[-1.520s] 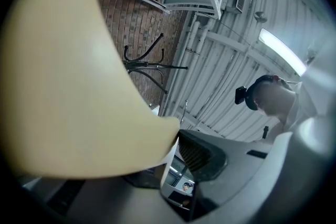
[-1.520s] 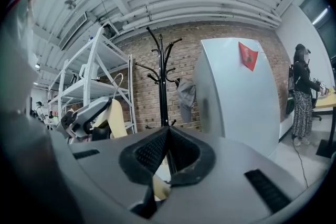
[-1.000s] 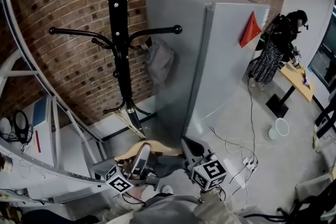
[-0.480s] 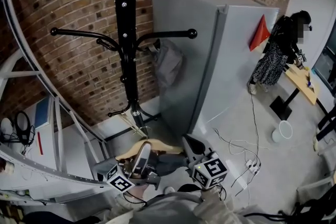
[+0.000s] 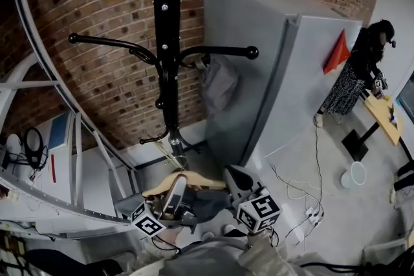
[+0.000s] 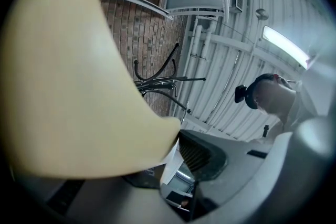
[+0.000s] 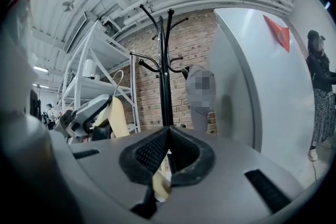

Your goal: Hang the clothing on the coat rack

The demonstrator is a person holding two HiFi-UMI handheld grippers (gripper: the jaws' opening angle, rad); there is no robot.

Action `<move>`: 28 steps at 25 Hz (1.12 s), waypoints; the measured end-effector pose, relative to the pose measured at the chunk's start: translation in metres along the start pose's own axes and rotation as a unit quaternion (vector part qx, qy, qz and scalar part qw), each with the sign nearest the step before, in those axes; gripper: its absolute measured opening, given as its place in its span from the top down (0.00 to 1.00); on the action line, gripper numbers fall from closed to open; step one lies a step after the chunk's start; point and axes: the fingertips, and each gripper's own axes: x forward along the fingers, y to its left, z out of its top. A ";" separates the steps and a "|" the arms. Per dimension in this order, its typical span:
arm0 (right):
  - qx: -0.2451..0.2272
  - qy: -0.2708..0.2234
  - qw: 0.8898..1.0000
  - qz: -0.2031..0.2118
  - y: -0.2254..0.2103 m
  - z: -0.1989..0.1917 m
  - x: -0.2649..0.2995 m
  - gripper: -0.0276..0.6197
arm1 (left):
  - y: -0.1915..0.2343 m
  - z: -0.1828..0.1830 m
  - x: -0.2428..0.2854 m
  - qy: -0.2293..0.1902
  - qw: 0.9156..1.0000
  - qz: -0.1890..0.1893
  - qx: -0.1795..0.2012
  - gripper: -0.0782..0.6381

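A black coat rack (image 5: 167, 74) stands against the brick wall, also seen in the right gripper view (image 7: 164, 71). A grey garment (image 5: 218, 84) hangs from one of its right hooks. Low in the head view both grippers carry a cream wooden hanger (image 5: 184, 183) with dark clothing (image 5: 206, 202) draped under it. My left gripper (image 5: 173, 194) is shut on the hanger's middle; the hanger (image 6: 68, 86) fills the left of its view. My right gripper (image 5: 234, 179) is shut on the hanger's right end, where a cream sliver shows between its pads (image 7: 157, 157). Both are well short of the rack.
A tall grey metal cabinet (image 5: 291, 74) with a red triangle (image 5: 336, 52) stands right of the rack. White shelving (image 5: 65, 158) curves along the left. Cables (image 5: 304, 197) and a white bucket (image 5: 356, 172) lie on the floor. A person (image 5: 362, 68) stands at a table far right.
The rack and cabinet have shifted right and grown larger in the head view. Both grippers keep the same hold on the hanger.
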 end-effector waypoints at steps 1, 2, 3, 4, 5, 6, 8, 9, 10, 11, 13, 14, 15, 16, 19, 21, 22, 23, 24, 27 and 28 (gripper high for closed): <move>0.001 0.001 1.000 0.008 -0.002 0.000 0.004 0.92 | 0.002 0.000 0.001 -0.004 1.000 0.005 0.005 0.74; 0.002 0.002 1.000 0.016 -0.005 0.000 0.008 0.92 | 0.005 0.000 0.003 -0.008 1.000 0.011 0.010 0.74; 0.002 0.003 1.000 0.025 -0.008 0.000 0.012 0.92 | 0.007 0.000 0.004 -0.012 1.000 0.017 0.015 0.74; 0.004 0.004 0.999 0.033 -0.011 0.000 0.015 0.92 | 0.010 -0.001 0.006 -0.015 0.999 0.022 0.018 0.74; 0.004 0.005 0.999 0.039 -0.014 0.000 0.018 0.92 | 0.012 -0.002 0.008 -0.018 0.999 0.026 0.021 0.74; 0.005 0.006 0.999 0.045 -0.018 0.000 0.021 0.92 | 0.014 -0.003 0.011 -0.021 0.999 0.030 0.024 0.74; 0.005 0.009 0.998 0.057 -0.024 0.001 0.025 0.92 | 0.018 -0.005 0.017 -0.028 0.998 0.038 0.029 0.74; 0.005 0.009 0.998 0.066 -0.027 0.002 0.027 0.92 | 0.020 -0.005 0.019 -0.032 0.998 0.043 0.034 0.74; 0.005 0.010 0.997 0.075 -0.030 0.003 0.030 0.92 | 0.021 -0.006 0.022 -0.037 0.997 0.048 0.040 0.74; 0.005 0.011 0.996 0.085 -0.033 0.004 0.032 0.92 | 0.022 -0.007 0.025 -0.041 0.997 0.053 0.047 0.74; 0.005 0.012 0.995 0.102 -0.040 0.006 0.036 0.92 | 0.023 -0.010 0.031 -0.049 0.995 0.061 0.060 0.74; 0.005 0.012 0.994 0.109 -0.043 0.006 0.037 0.92 | 0.023 -0.012 0.034 -0.053 0.994 0.064 0.065 0.74; 0.005 0.012 0.993 0.116 -0.046 0.007 0.038 0.92 | 0.023 -0.014 0.036 -0.056 0.994 0.068 0.070 0.74; 0.005 0.012 0.992 0.123 -0.049 0.007 0.039 0.92 | 0.024 -0.015 0.037 -0.060 0.993 0.073 0.075 0.74; 0.006 0.014 0.990 0.143 -0.054 0.006 0.041 0.92 | 0.026 -0.018 0.041 -0.073 0.990 0.084 0.088 0.74; 0.008 0.015 0.988 0.155 -0.059 0.005 0.041 0.92 | 0.027 -0.020 0.043 -0.082 0.988 0.090 0.095 0.74; 0.009 0.016 0.987 0.161 -0.061 0.003 0.041 0.92 | 0.027 -0.021 0.043 -0.087 0.987 0.093 0.098 0.74; 0.010 0.018 0.986 0.166 -0.063 0.002 0.040 0.92 | 0.027 -0.023 0.043 -0.091 0.986 0.098 0.101 0.74; 0.011 0.020 0.985 0.170 -0.065 0.001 0.040 0.92 | 0.027 -0.025 0.043 -0.094 0.985 0.102 0.102 0.74; 0.015 0.021 0.984 0.178 -0.069 0.001 0.041 0.92 | 0.028 -0.029 0.043 -0.102 0.983 0.111 0.103 0.73; 0.016 0.020 0.983 0.182 -0.069 0.001 0.041 0.92 | 0.028 -0.029 0.043 -0.105 0.983 0.113 0.104 0.73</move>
